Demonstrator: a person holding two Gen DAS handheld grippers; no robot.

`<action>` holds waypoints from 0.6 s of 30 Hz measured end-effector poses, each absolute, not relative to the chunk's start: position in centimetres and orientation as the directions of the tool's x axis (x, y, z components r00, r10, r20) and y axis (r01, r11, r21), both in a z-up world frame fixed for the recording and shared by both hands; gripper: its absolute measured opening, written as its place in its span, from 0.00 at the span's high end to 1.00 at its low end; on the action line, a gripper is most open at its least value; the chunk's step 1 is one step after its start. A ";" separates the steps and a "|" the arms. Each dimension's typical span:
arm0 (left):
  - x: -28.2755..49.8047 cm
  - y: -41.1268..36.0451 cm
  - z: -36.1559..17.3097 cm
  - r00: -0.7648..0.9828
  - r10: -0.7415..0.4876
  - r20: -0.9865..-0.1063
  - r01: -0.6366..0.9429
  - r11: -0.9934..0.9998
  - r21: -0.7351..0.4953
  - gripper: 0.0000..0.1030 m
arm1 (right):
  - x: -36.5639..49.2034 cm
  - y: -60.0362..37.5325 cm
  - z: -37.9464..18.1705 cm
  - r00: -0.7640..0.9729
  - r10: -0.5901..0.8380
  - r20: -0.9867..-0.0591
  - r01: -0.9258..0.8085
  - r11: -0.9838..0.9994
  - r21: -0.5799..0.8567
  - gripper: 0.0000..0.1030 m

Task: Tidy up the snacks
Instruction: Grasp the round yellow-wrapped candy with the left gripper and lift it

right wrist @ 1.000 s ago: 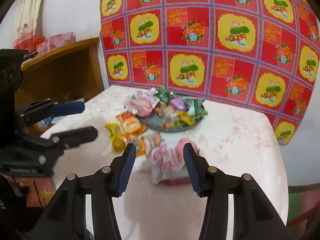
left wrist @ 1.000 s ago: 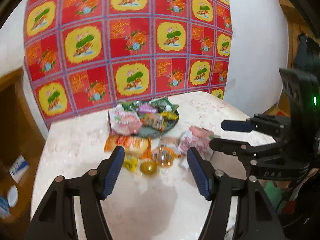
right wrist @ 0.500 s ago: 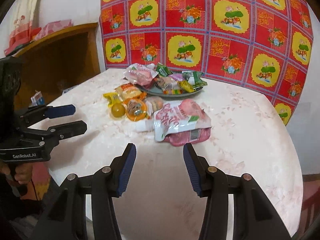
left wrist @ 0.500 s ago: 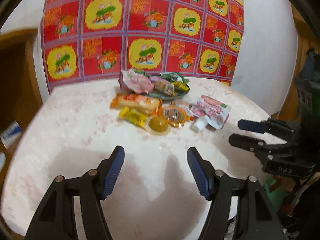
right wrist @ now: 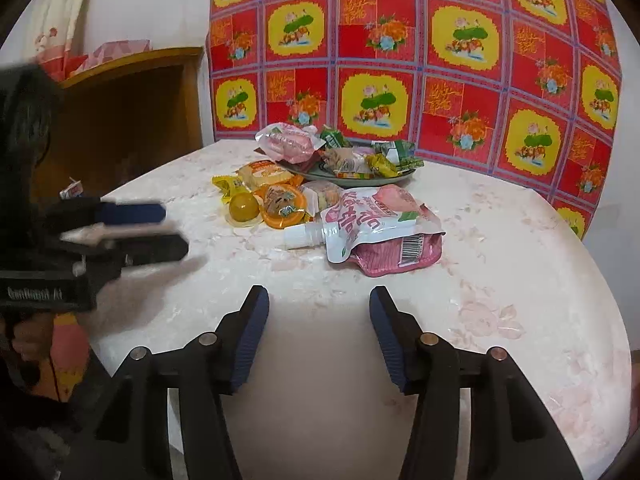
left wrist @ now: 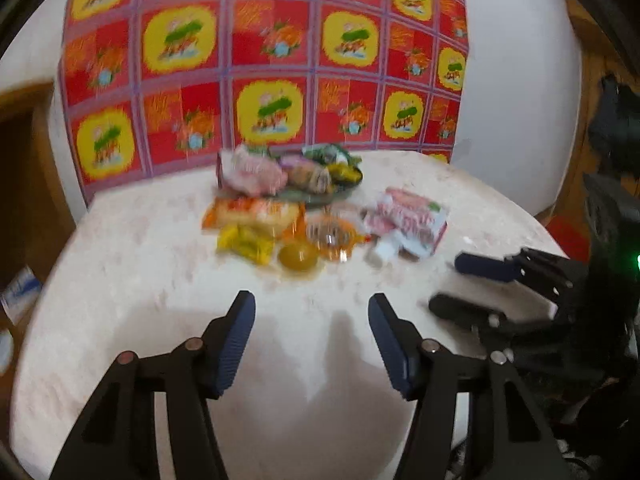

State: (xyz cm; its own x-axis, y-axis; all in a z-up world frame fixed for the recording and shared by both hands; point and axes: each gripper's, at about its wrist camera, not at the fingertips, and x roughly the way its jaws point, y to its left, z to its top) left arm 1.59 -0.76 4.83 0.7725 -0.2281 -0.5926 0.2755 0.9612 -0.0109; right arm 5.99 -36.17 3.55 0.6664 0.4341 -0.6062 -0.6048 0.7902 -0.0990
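Note:
A dark plate (right wrist: 400,177) heaped with wrapped snacks stands at the far side of the pale table (right wrist: 500,280). In front of it lie a pink spouted pouch (right wrist: 380,228), an orange jelly cup (right wrist: 282,206), a yellow jelly (right wrist: 243,207), an orange packet (right wrist: 264,172) and a yellow wrapper (right wrist: 228,185). The same pile shows blurred in the left wrist view, with the pouch (left wrist: 408,220) at its right. My left gripper (left wrist: 312,332) is open and empty, short of the pile. My right gripper (right wrist: 319,328) is open and empty, just short of the pouch.
A red and yellow patterned cloth (right wrist: 400,48) hangs on the wall behind the table. A wooden shelf unit (right wrist: 132,112) stands to the left. The left gripper shows at the left of the right wrist view (right wrist: 132,232); the right gripper shows at the right of the left wrist view (left wrist: 480,284).
Both grippers have pulled back from the snack pile and stayed open. The left view has swung and is blurred by motion.

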 end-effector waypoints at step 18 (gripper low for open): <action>8.4 -2.4 4.1 0.681 -0.200 -0.704 0.306 0.952 0.025 0.78 | 6.0 -36.7 3.3 0.666 0.465 -0.583 -0.619 0.780 -0.086 0.47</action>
State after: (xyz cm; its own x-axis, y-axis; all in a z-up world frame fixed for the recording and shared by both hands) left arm 8.43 -2.43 4.07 0.6813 -0.2004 -0.7041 0.3060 0.9517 0.0252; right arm 5.99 -36.71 3.25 0.6661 0.4647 -0.5834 -0.6195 0.7803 -0.0858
